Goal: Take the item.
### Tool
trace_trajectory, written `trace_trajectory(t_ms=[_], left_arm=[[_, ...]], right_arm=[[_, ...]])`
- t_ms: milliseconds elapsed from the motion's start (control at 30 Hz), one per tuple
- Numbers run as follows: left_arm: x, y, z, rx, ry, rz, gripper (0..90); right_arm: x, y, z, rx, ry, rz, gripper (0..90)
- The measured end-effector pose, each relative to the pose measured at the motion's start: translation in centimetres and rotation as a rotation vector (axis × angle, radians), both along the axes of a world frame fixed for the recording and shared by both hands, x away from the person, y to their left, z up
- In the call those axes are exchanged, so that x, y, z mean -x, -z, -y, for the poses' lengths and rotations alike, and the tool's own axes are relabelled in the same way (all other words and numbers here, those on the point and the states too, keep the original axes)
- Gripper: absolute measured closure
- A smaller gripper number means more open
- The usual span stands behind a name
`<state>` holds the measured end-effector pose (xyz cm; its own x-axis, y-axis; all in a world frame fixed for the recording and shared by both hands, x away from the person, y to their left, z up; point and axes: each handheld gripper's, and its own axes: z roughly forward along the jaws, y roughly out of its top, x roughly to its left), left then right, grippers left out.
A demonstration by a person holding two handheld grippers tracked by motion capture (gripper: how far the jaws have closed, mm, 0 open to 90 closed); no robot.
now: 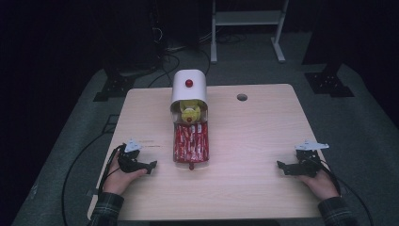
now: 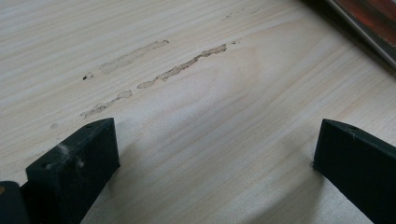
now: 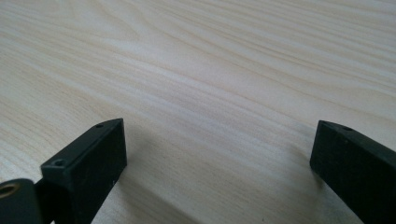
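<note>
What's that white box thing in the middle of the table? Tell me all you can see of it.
The white box lies on the wooden table, toward its far side and midway between the two grippers, touched by neither. It has a rounded white cover at the far end with a red knob on top. A tray slides out toward the person, packed with red packets. Something yellow sits at the cover's mouth; what it is, I cannot tell.

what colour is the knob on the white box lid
Red; the knob on the white lid shows best in the high view.
</note>
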<state>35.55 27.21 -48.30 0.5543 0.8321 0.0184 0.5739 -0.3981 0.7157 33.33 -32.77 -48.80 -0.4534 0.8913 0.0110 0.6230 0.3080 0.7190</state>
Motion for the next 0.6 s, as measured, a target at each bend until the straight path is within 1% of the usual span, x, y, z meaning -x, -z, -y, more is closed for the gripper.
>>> trace_trajectory(t_ms=[367,400,467,567,600], left_arm=[[-0.01,-0.02,0.01,0.0,-0.004,0.001,0.0],[0.0,-0.05,-0.04,0.001,-0.005,0.007,0.5],[0.01,-0.19,-0.09,0.004,-0.009,0.001,4.4],[-0.04,-0.35,-0.23,0.001,-0.014,-0.007,5.0],[-0.02,-0.4,-0.27,0.007,-0.02,-0.004,5.2]], right_arm=[[0.0,0.0,0.0,0.0,0.0,0.0,3.0],[0.0,0.0,0.0,0.0,0.0,0.0,3.0],[0.0,0.0,0.0,0.0,0.0,0.0,3.0],[0.01,-0.01,-0.01,-0.001,0.001,-0.002,3.0],[0.01,-0.01,-0.01,-0.001,0.001,-0.002,3.0]])
